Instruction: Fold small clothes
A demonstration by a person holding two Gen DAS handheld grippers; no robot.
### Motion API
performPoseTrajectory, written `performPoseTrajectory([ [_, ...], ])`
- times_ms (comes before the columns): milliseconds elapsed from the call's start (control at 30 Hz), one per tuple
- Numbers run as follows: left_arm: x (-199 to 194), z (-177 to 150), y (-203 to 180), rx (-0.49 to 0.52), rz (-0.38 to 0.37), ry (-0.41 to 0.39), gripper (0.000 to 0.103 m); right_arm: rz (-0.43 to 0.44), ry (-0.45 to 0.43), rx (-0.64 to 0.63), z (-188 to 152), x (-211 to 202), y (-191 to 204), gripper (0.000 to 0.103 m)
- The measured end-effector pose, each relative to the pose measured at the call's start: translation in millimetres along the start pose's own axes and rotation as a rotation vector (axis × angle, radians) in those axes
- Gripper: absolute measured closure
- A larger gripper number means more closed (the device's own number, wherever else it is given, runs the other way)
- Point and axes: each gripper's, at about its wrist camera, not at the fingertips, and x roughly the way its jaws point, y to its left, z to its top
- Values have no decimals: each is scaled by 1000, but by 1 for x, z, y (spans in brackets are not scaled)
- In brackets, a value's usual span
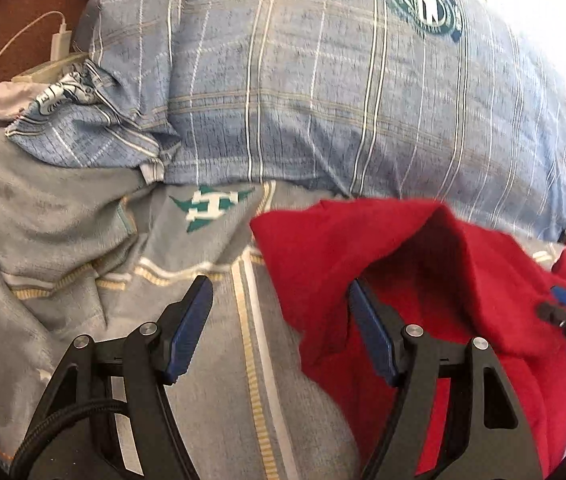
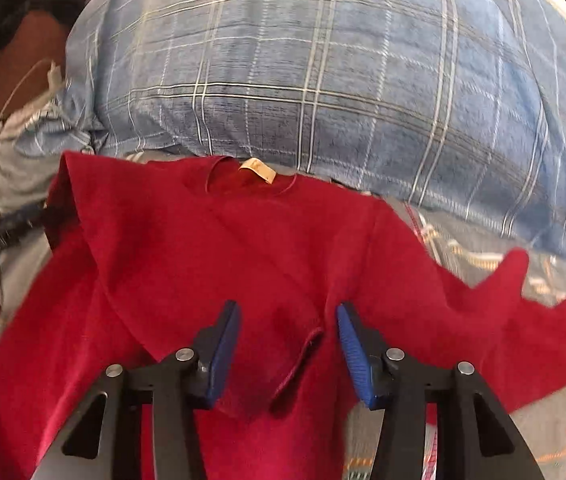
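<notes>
**Red shirt spread on the bed, both grippers released above it**

Nearest the right wrist camera, the right gripper hangs with its blue-padded fingers spread wide apart, grasping nothing, directly over the small red knit shirt. A folded red sleeve edge lies between the two pads, though whether they touch the cloth cannot be told. The shirt lies front side down on the grey striped bedsheet, one sleeve stretched out to the right, its left side raised and doubled over. Farther on, a tan neck label marks the collar.

From the left wrist camera, the left gripper is likewise released, its fingers parted, one over the grey sheet, the other at the lifted edge of the red shirt. A green-and-white emblem shows on the sheet just beyond.

Behind the shirt rises a large blue plaid pillow bearing a round green crest. At far left, a white charger and cable rest beside the pillow.
</notes>
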Motion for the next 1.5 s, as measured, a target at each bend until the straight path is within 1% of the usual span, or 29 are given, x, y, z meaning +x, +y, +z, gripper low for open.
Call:
performPoseTrajectory([
  [67,2,3,2,-4,7,0,32,-21,-13,-32,1,1,4,56],
  [133,3,4,4,-15,5,4,32,-52,-40,-60,4,-7,5,56],
  [233,5,4,5,-27,-2,7,32,-8,-107,-71,13,-24,5,56],
  [267,5,4,4,-24,0,7,32,8,-102,-86,15,-23,7,56],
  [300,4,4,4,-20,3,5,32,25,-75,-111,16,-18,11,56],
  [367,3,4,4,-7,11,1,32,34,-15,-154,13,-3,15,68],
  [400,3,4,4,-1,18,-1,32,24,34,-173,9,9,15,74],
  [433,4,5,5,0,24,-3,32,9,61,-171,5,15,13,78],
  [467,4,5,6,-5,27,-3,32,5,85,-144,0,21,8,79],
  [500,5,6,8,-11,26,-2,32,23,84,-113,-3,22,2,81],
  [567,6,7,11,-34,24,0,32,68,76,-56,-7,19,-6,91],
  [600,6,7,13,-41,23,0,32,82,81,-49,-8,18,-7,98],
  [633,5,7,15,-49,23,-1,32,80,78,-57,-9,18,-4,99],
  [733,0,8,20,-73,27,-22,32,28,42,-126,-9,8,7,100],
  [800,-2,10,24,-90,30,-35,32,20,2,-129,-2,-2,5,100],
  [867,-4,11,28,-107,36,-42,32,25,-15,-99,4,-8,-1,100],
  [933,-4,12,31,-120,32,-43,32,6,-26,-92,7,-10,-6,100],
  [1000,-4,12,33,-130,29,-40,32,32,-22,-83,4,-8,-9,99],
  [1067,-4,12,33,-131,28,-37,32,44,26,-82,-2,1,-10,89],
  [1100,-4,12,33,-129,29,-38,32,42,47,-81,-5,7,-10,79],
  [1133,-5,12,32,-123,32,-41,32,50,52,-70,-8,10,-11,75],
  [1200,-5,12,31,-116,37,-43,32,58,41,-59,-10,12,-12,70],
  [1300,-4,12,32,-119,39,-39,32,9,33,-101,-11,16,-5,69],
  [1367,-3,12,34,-129,34,-37,32,2,16,-111,-9,12,-1,68],
  [1433,-3,12,35,-137,29,-35,32,-1,-24,-115,-6,4,-1,59],
  [1500,-2,12,34,-132,29,-32,32,-30,-23,-127,-1,7,-2,59],
])
